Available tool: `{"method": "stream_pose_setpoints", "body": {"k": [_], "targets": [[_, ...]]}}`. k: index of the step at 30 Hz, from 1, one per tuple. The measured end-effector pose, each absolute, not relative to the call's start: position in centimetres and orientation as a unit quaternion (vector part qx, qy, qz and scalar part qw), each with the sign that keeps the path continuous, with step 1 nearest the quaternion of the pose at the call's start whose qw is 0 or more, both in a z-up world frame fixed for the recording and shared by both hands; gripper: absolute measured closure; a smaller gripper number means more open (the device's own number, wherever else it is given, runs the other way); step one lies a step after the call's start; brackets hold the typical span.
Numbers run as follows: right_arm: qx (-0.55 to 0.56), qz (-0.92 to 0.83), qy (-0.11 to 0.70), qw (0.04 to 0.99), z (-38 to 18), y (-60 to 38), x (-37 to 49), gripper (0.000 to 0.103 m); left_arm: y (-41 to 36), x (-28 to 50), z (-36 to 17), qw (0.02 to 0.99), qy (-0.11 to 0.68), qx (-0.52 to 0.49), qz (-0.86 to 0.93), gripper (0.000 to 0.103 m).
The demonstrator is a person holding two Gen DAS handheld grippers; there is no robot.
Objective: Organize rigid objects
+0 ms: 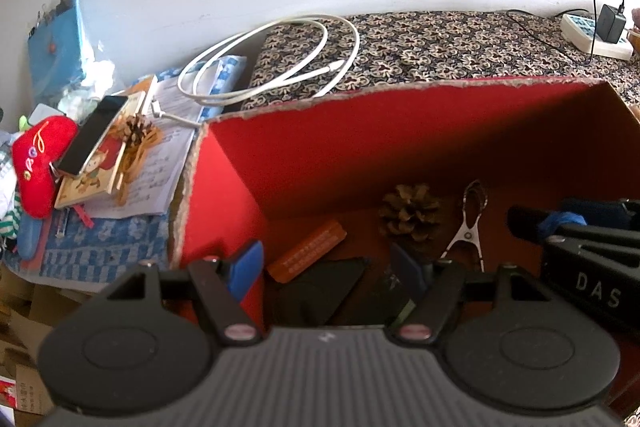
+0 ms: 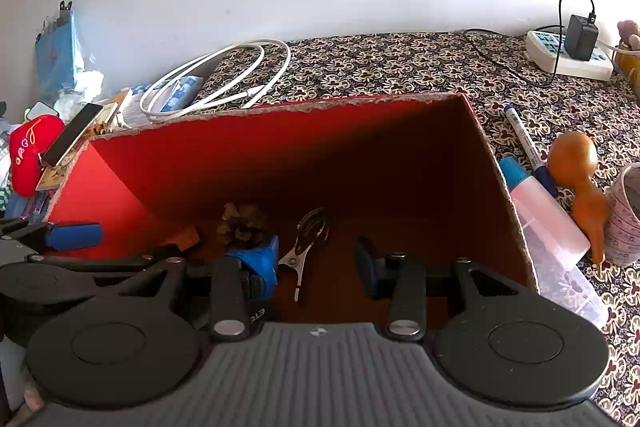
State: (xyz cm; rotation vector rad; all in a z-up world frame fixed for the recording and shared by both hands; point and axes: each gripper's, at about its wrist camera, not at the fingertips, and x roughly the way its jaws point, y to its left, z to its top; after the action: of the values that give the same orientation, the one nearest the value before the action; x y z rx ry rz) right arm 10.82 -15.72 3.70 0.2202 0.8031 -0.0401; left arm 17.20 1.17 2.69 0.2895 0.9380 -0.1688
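Note:
A red cardboard box [image 1: 304,147] stands open on the patterned bedcover; it also shows in the right wrist view [image 2: 280,147]. Inside lie a pine cone [image 1: 410,213], a metal clip [image 1: 468,223], an orange flat bar [image 1: 308,255] and a dark flat object [image 1: 320,291]. My left gripper [image 1: 326,269] is open and empty, held over the box's left part. My right gripper [image 2: 318,261] is open and empty over the box floor, just behind the clip [image 2: 306,247] and pine cone [image 2: 244,225]. The right gripper's fingers [image 1: 560,223] show at the right of the left wrist view.
Left of the box lie a phone [image 1: 94,135], books, a second pine cone [image 1: 136,131], a red plush toy [image 1: 38,163] and a white cable [image 1: 272,59]. Right of it are a marker [image 2: 524,139], a clear bottle [image 2: 548,223], a gourd [image 2: 580,187] and a power strip [image 2: 568,55].

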Motion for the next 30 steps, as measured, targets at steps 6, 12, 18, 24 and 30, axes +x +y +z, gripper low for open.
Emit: {"method": "stream_pose_setpoints", "body": {"k": [6,12,18,24,30], "targets": [[0.106,-0.018,0.391,0.914,3.69,-15.76,10.83,0.078,1.2,17.17,2.68,0.879,0.45,0.14,-0.078,0.03],[0.109,-0.018,0.393,0.913,3.63,-15.87,10.95,0.078,1.28,17.26,2.64,0.879,0.449,0.14,-0.076,0.03],[0.109,-0.023,0.397,0.911,3.59,-15.74,10.95,0.078,1.21,17.29,2.6,0.88,0.447,0.14,-0.074,0.03],[0.109,-0.034,0.395,0.911,3.6,-15.63,10.89,0.078,1.25,17.21,2.63,0.881,0.445,0.143,-0.071,0.03],[0.111,-0.036,0.395,0.911,3.61,-15.6,10.8,0.078,1.16,17.29,2.62,0.881,0.445,0.148,-0.067,0.03]]}}
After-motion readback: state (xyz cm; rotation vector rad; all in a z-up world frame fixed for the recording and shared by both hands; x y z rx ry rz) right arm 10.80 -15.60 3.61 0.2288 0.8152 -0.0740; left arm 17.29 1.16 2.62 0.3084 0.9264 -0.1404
